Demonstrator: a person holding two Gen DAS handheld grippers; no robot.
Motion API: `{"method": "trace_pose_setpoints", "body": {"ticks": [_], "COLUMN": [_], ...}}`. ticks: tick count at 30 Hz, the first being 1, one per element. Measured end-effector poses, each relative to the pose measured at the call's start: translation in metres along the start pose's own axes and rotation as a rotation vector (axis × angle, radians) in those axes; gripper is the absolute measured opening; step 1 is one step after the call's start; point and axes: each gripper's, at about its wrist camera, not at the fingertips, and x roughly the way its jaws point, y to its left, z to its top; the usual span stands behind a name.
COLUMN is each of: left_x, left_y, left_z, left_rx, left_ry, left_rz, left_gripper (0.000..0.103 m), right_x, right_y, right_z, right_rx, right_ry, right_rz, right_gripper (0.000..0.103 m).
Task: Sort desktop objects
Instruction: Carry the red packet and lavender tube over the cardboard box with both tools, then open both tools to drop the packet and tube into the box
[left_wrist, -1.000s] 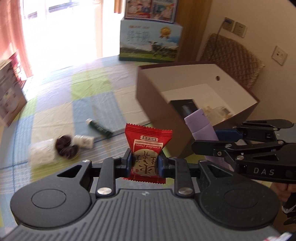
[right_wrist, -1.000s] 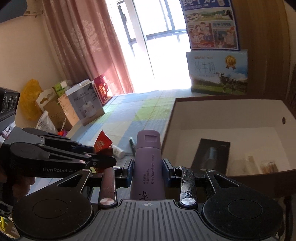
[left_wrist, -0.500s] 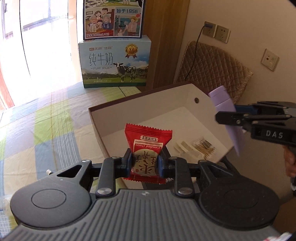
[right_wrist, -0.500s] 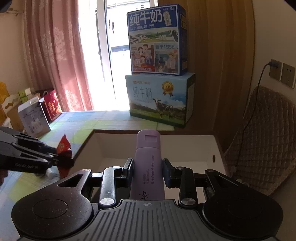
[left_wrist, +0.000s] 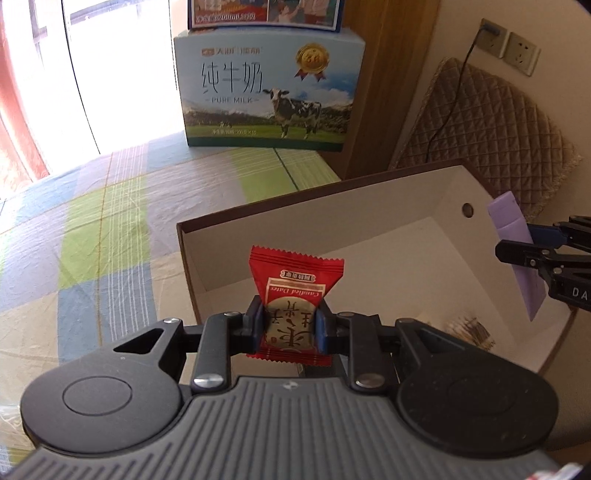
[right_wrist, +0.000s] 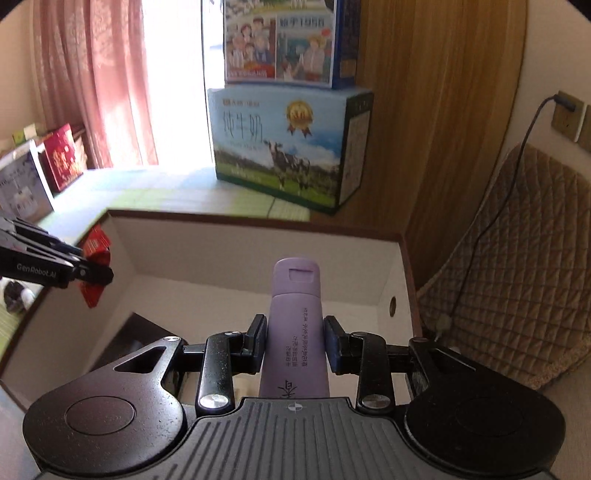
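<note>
Two grippers each hold one item above an open box (left_wrist: 448, 192). The left gripper (left_wrist: 289, 326) is closed on a red packet (left_wrist: 295, 291), which stands upright between its pads; the packet's label reads "Candied Dates" upside down, over larger Chinese characters. Seen from the right wrist, the left gripper carries the mark "GenRobot.AI" and sits over the box's left wall with the packet (right_wrist: 95, 254) in its tips. The right gripper (right_wrist: 295, 341) is clamped around a purple tube (right_wrist: 295, 328), cap pointing forward, with small vertical Chinese print down its side that is too fine to read. From the left wrist, the right gripper (left_wrist: 517, 243) shows the letters "DA" at the frame edge and holds the tube (left_wrist: 515, 236) over the box's right side. Behind the box stands a milk carton (left_wrist: 267, 88) printed "PURE MILK" with a cow and a gold medal. Under it lies a checked cloth (left_wrist: 103, 229).
</note>
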Motion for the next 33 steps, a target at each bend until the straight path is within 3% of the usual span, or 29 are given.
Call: {"method": "trace_pose_setpoints", "body": {"ticks": [13,18,29,33], "left_x": [0.044,0.047,0.046,0.044], "left_y": [-0.008,-0.012,-0.013,-0.014], "left_z": [0.005,0.007,0.006,0.006], "left_rx": [0.047,0.07,0.072,0.074], "left_ry": [0.084,0.085,0.081,0.08], "left_rz": [0.087,0.093,0.081,0.075], "left_gripper": [0.023,0.035,0.043,0.046], "right_x": [0.035,0.045,0.064,0.062], "right_y": [-0.012,-0.012,-0.009,-0.007], "right_z": [-0.003,-0.003,-0.001,-0.001], "right_rx": [-0.042,-0.062,-0.124,-0.137], "right_ry": [0.103,0.135,0.224,0.21], "right_rz": [0.002,-0.004,-0.034,-0.054], "right_gripper": [0.03,0.03,0.03,0.03]}}
